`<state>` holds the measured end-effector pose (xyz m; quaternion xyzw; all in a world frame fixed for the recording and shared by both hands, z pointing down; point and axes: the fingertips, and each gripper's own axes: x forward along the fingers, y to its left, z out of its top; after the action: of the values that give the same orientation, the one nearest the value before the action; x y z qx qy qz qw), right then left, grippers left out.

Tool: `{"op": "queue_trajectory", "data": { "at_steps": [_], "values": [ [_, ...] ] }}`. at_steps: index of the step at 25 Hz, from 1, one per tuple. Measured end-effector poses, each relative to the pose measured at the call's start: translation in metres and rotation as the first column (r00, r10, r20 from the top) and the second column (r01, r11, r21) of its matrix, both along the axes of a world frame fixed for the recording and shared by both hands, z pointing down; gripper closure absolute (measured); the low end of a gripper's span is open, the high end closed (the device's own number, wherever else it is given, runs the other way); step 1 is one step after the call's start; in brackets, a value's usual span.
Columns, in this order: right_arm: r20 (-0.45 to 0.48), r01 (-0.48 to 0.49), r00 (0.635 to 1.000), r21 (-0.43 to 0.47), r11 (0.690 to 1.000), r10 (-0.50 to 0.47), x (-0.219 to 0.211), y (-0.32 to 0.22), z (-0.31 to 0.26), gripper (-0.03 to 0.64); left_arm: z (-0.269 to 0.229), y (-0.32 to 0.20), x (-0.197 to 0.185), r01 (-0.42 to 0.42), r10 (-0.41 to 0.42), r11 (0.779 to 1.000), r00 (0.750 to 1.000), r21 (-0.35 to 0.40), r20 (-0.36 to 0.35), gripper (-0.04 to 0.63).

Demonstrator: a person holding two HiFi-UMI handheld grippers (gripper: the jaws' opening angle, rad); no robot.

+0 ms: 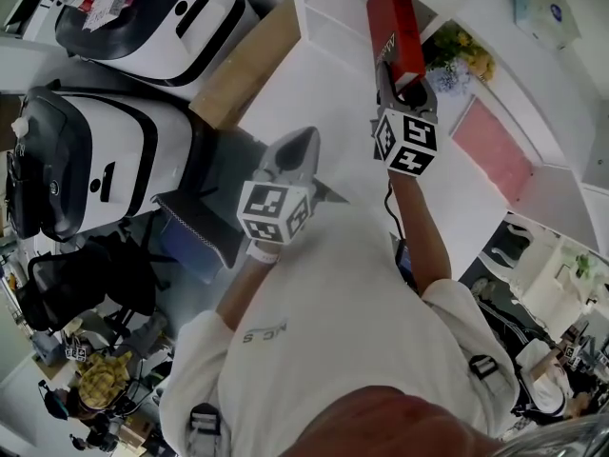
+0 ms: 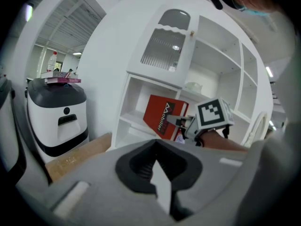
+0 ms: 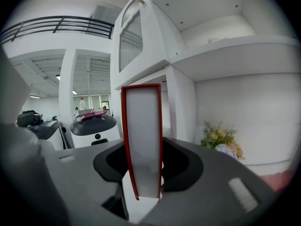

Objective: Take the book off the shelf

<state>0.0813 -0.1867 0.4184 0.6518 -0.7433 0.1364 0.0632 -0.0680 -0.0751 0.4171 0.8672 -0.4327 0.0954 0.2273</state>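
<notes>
A red book (image 1: 395,29) stands tilted at the front of the white shelf unit (image 1: 324,8). My right gripper (image 1: 392,74) grips its lower edge. In the right gripper view the book's white page edge and red cover (image 3: 143,135) rise upright between the jaws, and both jaws press on it. The left gripper view shows the same book (image 2: 162,114) with the right gripper (image 2: 181,122) on its corner. My left gripper (image 1: 303,141) hangs lower and to the left, away from the shelf, its jaws together and holding nothing.
Two white-and-black machines (image 1: 152,12) (image 1: 105,160) stand left of the shelf, beside a brown board (image 1: 243,65). Yellow flowers (image 1: 457,60) sit in the compartment right of the book, with a pink panel (image 1: 490,146) further right. A person's white-shirted torso fills the lower part of the head view.
</notes>
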Motion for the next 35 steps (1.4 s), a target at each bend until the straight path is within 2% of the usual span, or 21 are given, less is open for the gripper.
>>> {"op": "queue_trajectory", "data": {
  "at_steps": [12, 17, 35],
  "values": [
    [0.010, 0.038, 0.999, 0.038, 0.999, -0.038, -0.008, 0.050, -0.009, 0.449, -0.004, 0.010, 0.005, -0.056, 0.056, 0.998, 0.998, 0.011, 0.002, 0.595],
    [0.051, 0.036, 0.998, 0.055, 0.998, -0.039, -0.011, 0.068, -0.017, 0.449, 0.000, 0.016, 0.003, -0.069, 0.069, 0.998, 0.998, -0.001, 0.006, 0.595],
    [0.107, 0.085, 0.990, 0.072, 0.994, -0.093, -0.013, 0.126, -0.023, 0.449, 0.012, 0.021, 0.003, -0.082, 0.082, 0.996, 0.996, -0.021, 0.020, 0.595]
  ]
}}
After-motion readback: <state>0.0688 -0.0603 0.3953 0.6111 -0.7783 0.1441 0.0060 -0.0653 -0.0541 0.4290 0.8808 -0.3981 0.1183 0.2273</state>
